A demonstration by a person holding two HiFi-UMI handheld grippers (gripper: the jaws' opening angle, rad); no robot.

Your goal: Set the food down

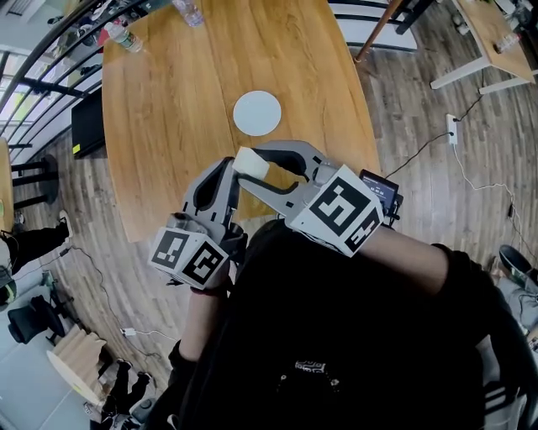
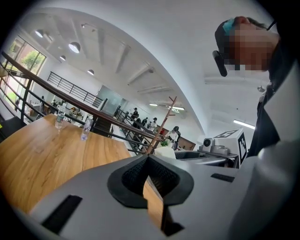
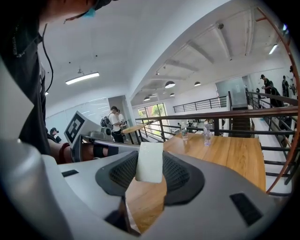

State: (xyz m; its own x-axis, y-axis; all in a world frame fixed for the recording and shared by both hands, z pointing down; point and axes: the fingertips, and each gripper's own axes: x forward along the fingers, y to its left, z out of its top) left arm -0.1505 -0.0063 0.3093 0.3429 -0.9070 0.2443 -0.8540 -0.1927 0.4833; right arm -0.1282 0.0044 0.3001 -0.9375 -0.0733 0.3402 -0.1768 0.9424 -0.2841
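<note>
My right gripper [image 1: 256, 165] is shut on a pale, cream-white block of food [image 1: 250, 161], held over the near part of the wooden table [image 1: 168, 126]. In the right gripper view the food [image 3: 150, 161] stands upright between the black pads [image 3: 180, 173]. A round white plate [image 1: 256, 112] lies on the table a little beyond the food. My left gripper [image 1: 225, 168] is close beside the right one, its tips near the food. Seen in the left gripper view, the left gripper [image 2: 148, 158] has its tips meeting with nothing between them, and the food [image 2: 165, 152] shows just past them.
Two water bottles [image 1: 126, 38] [image 1: 189, 13] are at the table's far end, next to a black railing [image 1: 50, 50]. The table's near edge [image 1: 151, 235] is just below the grippers. Cables and a power strip [image 1: 454, 126] lie on the wooden floor at the right.
</note>
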